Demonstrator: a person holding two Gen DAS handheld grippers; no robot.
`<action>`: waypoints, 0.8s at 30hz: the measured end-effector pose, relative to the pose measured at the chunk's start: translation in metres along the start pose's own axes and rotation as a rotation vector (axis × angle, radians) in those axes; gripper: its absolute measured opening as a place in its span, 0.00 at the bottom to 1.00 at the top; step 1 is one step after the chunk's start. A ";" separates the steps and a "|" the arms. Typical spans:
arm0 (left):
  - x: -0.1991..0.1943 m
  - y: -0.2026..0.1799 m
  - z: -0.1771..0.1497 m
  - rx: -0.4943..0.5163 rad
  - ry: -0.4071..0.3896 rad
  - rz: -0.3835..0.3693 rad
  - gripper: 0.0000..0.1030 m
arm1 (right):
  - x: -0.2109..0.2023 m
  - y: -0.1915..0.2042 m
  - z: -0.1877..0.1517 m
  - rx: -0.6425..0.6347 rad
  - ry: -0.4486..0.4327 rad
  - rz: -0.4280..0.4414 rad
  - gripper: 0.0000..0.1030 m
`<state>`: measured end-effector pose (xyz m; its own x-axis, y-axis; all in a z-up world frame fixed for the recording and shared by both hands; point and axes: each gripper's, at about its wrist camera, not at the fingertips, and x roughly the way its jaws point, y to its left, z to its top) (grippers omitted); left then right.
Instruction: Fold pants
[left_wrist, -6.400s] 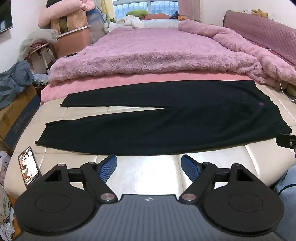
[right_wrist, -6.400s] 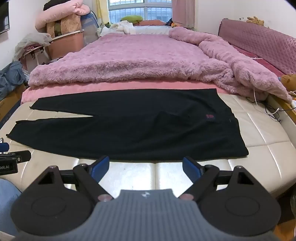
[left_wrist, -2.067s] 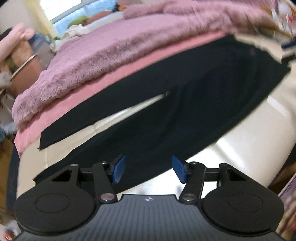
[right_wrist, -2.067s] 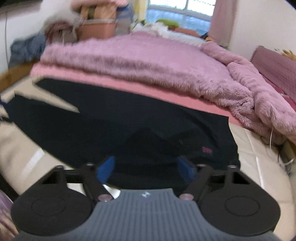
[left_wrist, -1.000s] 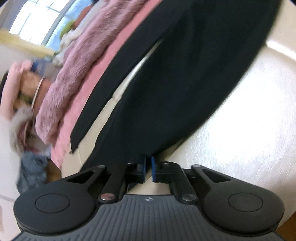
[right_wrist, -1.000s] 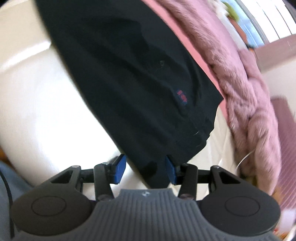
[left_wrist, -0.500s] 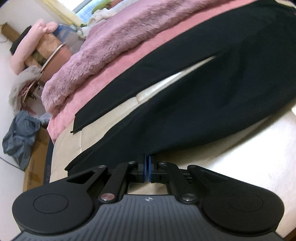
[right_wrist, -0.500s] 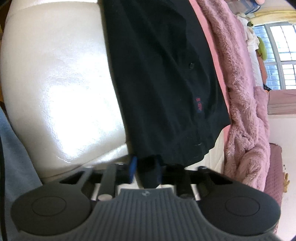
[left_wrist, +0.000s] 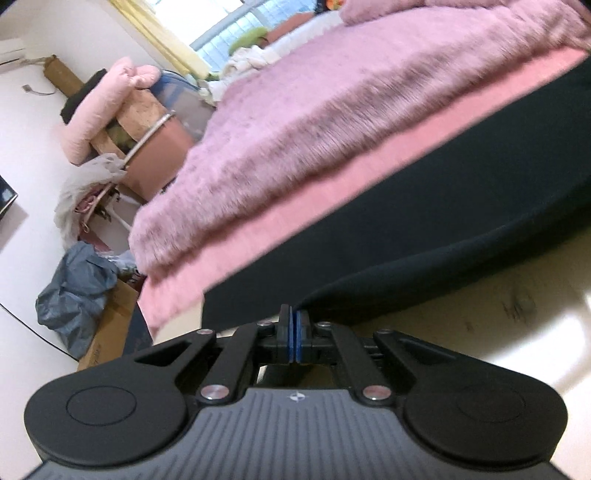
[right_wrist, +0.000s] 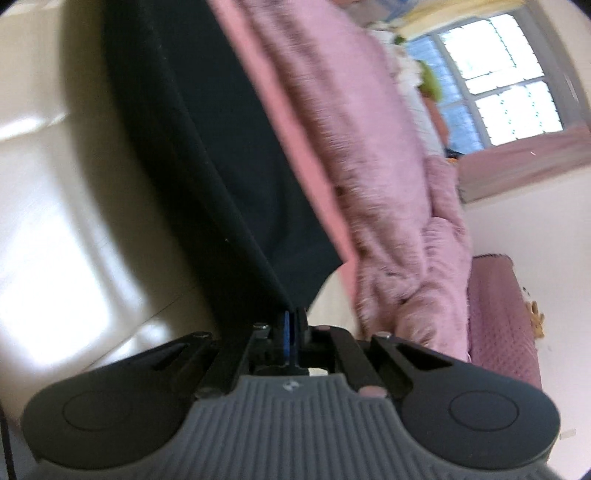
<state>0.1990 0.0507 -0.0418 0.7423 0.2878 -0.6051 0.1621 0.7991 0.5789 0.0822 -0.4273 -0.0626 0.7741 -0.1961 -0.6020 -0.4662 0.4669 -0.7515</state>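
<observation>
The black pants (left_wrist: 461, 206) lie along the front of the bed on the cream mattress (left_wrist: 498, 314). My left gripper (left_wrist: 294, 325) is shut on the near leg's hem and holds it lifted, so the leg rises off the mattress toward the far leg. In the right wrist view the pants (right_wrist: 207, 155) run away from my right gripper (right_wrist: 293, 325), which is shut on the near waist corner and holds it raised. Both views are tilted and blurred.
A fluffy pink blanket (left_wrist: 351, 96) and a pink sheet (left_wrist: 295, 218) lie just behind the pants. The blanket also shows in the right wrist view (right_wrist: 369, 147). Left of the bed stand a cardboard box (left_wrist: 110, 325), grey clothes (left_wrist: 74, 284) and piled bedding (left_wrist: 110, 107).
Both grippers have lifted their pinched edges off the mattress and carried them toward the far side of the pants. The near leg and waist edge now hang raised.
</observation>
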 end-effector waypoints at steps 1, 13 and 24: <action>0.005 0.003 0.011 0.002 -0.001 0.010 0.01 | 0.006 -0.011 0.007 0.017 -0.002 -0.009 0.00; 0.100 0.009 0.100 0.069 0.074 0.045 0.01 | 0.128 -0.091 0.074 0.145 0.049 0.007 0.00; 0.185 -0.026 0.112 0.186 0.155 0.018 0.01 | 0.246 -0.078 0.094 0.163 0.148 0.122 0.00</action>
<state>0.4046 0.0243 -0.1075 0.6397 0.3903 -0.6622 0.2774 0.6862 0.6725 0.3495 -0.4308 -0.1271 0.6395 -0.2482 -0.7276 -0.4676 0.6256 -0.6244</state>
